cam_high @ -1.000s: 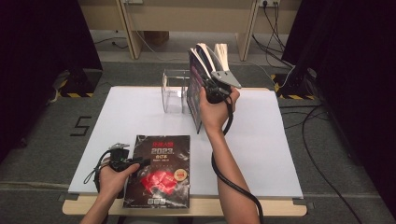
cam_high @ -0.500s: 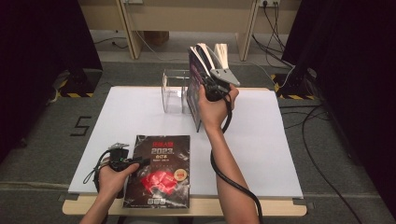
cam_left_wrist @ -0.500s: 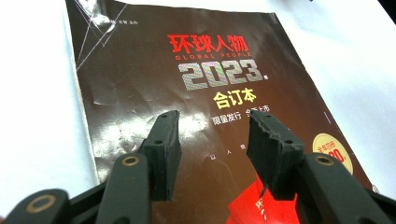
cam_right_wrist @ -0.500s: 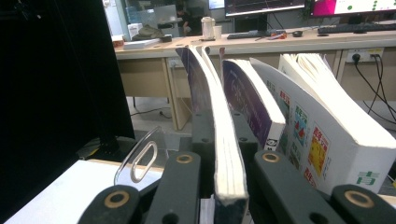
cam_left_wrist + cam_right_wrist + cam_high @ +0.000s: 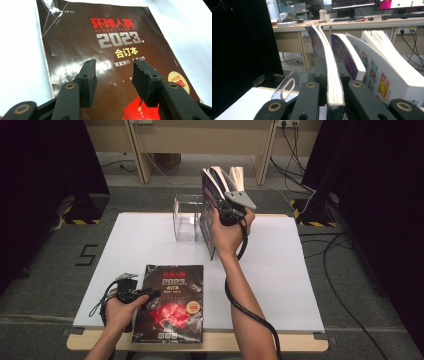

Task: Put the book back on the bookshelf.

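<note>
A dark magazine point(image 5: 170, 302) with red and silver "2023" lettering point(image 5: 110, 50) lies flat near the table's front edge. My left gripper point(image 5: 151, 293) point(image 5: 113, 72) hovers low over its cover, open, with nothing between its pads. At the far side, several books point(image 5: 220, 177) stand upright and fan out against a clear acrylic holder point(image 5: 185, 217). My right gripper point(image 5: 218, 214) point(image 5: 331, 75) is shut on the edge of the leftmost one, a dark-covered book point(image 5: 329, 62) with pale pages.
The white table top point(image 5: 280, 270) is bare to the right of my right arm. Beside the held book stand a purple-covered book point(image 5: 347, 57) and a thick white one point(image 5: 384, 70). The holder's clear wall point(image 5: 287, 85) rises at the left. Cables trail from both grippers.
</note>
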Available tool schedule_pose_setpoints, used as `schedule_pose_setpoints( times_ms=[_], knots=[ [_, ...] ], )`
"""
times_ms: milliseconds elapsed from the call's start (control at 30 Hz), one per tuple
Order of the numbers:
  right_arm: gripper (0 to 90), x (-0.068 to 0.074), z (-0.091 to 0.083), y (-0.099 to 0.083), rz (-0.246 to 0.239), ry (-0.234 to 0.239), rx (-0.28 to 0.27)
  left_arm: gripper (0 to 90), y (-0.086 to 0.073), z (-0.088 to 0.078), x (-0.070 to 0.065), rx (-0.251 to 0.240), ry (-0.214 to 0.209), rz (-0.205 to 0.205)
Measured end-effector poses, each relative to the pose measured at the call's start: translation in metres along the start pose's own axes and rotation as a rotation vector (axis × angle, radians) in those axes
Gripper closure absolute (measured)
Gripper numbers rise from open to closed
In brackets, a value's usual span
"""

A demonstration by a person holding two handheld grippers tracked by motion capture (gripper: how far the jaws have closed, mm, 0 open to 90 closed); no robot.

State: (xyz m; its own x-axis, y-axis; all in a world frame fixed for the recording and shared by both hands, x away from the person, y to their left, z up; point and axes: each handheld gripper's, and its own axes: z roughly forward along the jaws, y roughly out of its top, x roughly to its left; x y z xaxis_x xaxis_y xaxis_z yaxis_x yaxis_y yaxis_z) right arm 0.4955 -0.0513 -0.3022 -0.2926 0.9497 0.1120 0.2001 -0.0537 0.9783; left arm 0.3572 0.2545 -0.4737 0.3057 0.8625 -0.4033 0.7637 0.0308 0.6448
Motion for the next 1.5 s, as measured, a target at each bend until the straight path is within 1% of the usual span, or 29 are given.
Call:
schedule_pose_setpoints(
  times_ms=[267,567,600,800,900,933,1100,1167,1300,1500],
  knots=[
    [84.3,0.001,0.005,0.002,-0.013,-0.003,0.001,53.2,0.001,-0.002,0.001,-0.007,0.005,-0.002],
    [84.3,0.001,0.011,0.002,-0.004,-0.007,0.009,53.2,0.001,-0.002,0.001,-0.005,0.002,-0.005],
    [84.3,0.001,0.011,0.002,-0.010,-0.006,0.009,53.2,0.001,-0.002,0.001,-0.004,0.002,-0.003],
    [84.3,0.002,0.013,0.003,-0.009,-0.010,0.001,53.2,0.001,-0.001,0.001,-0.003,0.001,-0.006],
    [84.4,0.001,0.014,0.003,-0.010,-0.009,0.003,53.2,0.001,-0.002,0.001,-0.006,0.003,-0.006],
    [84.3,0.001,0.015,0.003,-0.001,-0.008,0.006,53.2,0.001,-0.002,0.001,-0.006,0.002,-0.004],
    [84.3,0.002,0.017,0.003,-0.008,-0.012,0.005,53.3,0.001,-0.003,0.002,-0.011,0.003,-0.005],
    [84.3,0.003,0.018,0.003,0.001,-0.010,0.006,53.2,0.002,-0.003,0.002,-0.009,0.002,-0.005],
    [84.4,0.003,0.019,0.004,-0.007,-0.011,0.002,53.3,0.002,-0.003,0.002,-0.015,0.002,-0.009],
    [84.4,0.004,0.021,0.004,-0.004,-0.011,0.002,53.4,0.002,-0.003,0.002,-0.015,0.001,-0.010]
  ],
)
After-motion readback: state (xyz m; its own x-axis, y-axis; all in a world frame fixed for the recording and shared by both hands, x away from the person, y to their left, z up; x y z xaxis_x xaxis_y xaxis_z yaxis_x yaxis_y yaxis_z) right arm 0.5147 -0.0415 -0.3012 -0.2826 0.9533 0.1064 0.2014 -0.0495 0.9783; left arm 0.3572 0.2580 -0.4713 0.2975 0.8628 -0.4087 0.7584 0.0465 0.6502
